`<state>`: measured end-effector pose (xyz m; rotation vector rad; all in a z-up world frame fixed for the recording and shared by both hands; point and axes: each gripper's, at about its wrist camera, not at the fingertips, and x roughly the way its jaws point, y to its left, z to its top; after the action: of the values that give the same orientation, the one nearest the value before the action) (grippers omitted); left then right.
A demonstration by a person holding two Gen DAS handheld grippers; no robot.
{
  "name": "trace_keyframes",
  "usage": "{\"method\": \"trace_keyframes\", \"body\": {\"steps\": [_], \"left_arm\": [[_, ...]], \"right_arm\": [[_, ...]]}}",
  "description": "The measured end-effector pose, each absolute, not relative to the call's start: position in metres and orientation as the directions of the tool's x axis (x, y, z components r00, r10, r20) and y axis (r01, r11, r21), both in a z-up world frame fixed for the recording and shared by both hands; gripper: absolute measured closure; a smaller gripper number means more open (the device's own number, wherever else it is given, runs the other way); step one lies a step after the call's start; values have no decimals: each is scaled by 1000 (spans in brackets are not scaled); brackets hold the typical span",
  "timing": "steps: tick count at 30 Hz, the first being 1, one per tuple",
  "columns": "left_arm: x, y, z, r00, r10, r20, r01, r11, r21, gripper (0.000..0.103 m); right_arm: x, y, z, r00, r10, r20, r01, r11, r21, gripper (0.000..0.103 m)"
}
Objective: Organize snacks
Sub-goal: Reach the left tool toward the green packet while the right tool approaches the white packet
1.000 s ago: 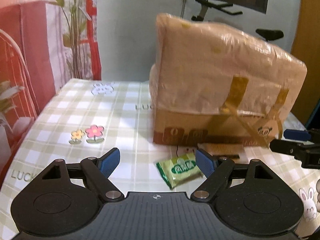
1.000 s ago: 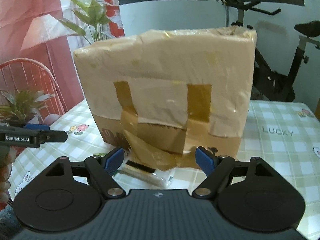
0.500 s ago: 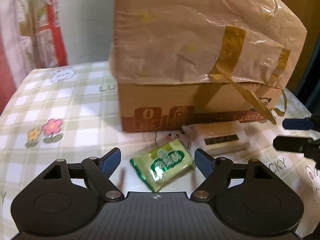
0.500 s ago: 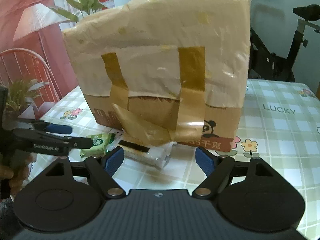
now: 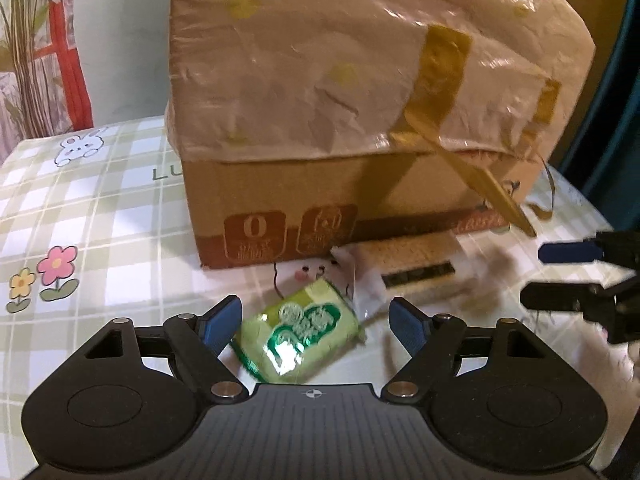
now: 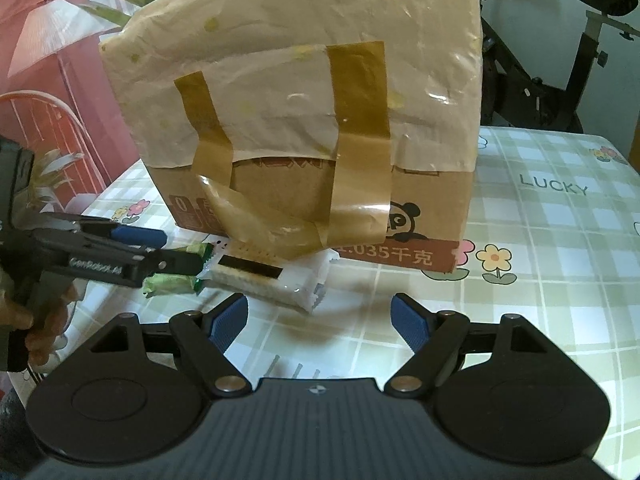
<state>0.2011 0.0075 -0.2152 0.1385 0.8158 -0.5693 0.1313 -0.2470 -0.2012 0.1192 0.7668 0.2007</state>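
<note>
A green snack packet (image 5: pixel 298 334) lies on the checked tablecloth (image 5: pixel 100 216), between the blue pads of my left gripper (image 5: pixel 316 322), which is open and does not press on it. Just behind it lies a clear-wrapped cracker pack (image 5: pixel 416 276) against the foot of a taped cardboard box (image 5: pixel 360 100). In the right wrist view the cracker pack (image 6: pixel 266 278) lies ahead and left of my open right gripper (image 6: pixel 320 318), with nothing between its fingers. There the left gripper (image 6: pixel 120 256) reaches over the green packet (image 6: pixel 172 282). The right gripper's fingers (image 5: pixel 568 252) show at the left view's right edge.
The cardboard box (image 6: pixel 312 120) fills the middle of the table, loose brown tape hanging from its front. A person's hand (image 6: pixel 24 320) holds the left gripper. An exercise bike (image 6: pixel 560 60) stands behind the table at right; a red chair and plants at left.
My left gripper has dropped and come forward, so the green packet now lies between its fingers. The right gripper sank a little toward the cracker pack, and the box looks closer.
</note>
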Motion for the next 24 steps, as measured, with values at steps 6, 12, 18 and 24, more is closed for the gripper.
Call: {"method": "trace_keyframes", "body": {"steps": [6,12,18,24], "left_arm": [[189,4,-224,549,-378,-745,550,835,-18,23],[194,2,-228,568,-341,-749,518,855,3,34],[194,10,-224,562,-363,-743,527,849,-17,34],[190,14,-221,578,-368,-729,505,862,-35,35]], "right_arm": [[133,-244,-205,689,232,-687,-146,972,181,22],[137,-237,-210,669,242,-703,-190,970,153,22],[153,-230,-217,656,237,-716,-237,966,102,22],[175,-217,-227,635,252,-730,-293,953,73,23]]}}
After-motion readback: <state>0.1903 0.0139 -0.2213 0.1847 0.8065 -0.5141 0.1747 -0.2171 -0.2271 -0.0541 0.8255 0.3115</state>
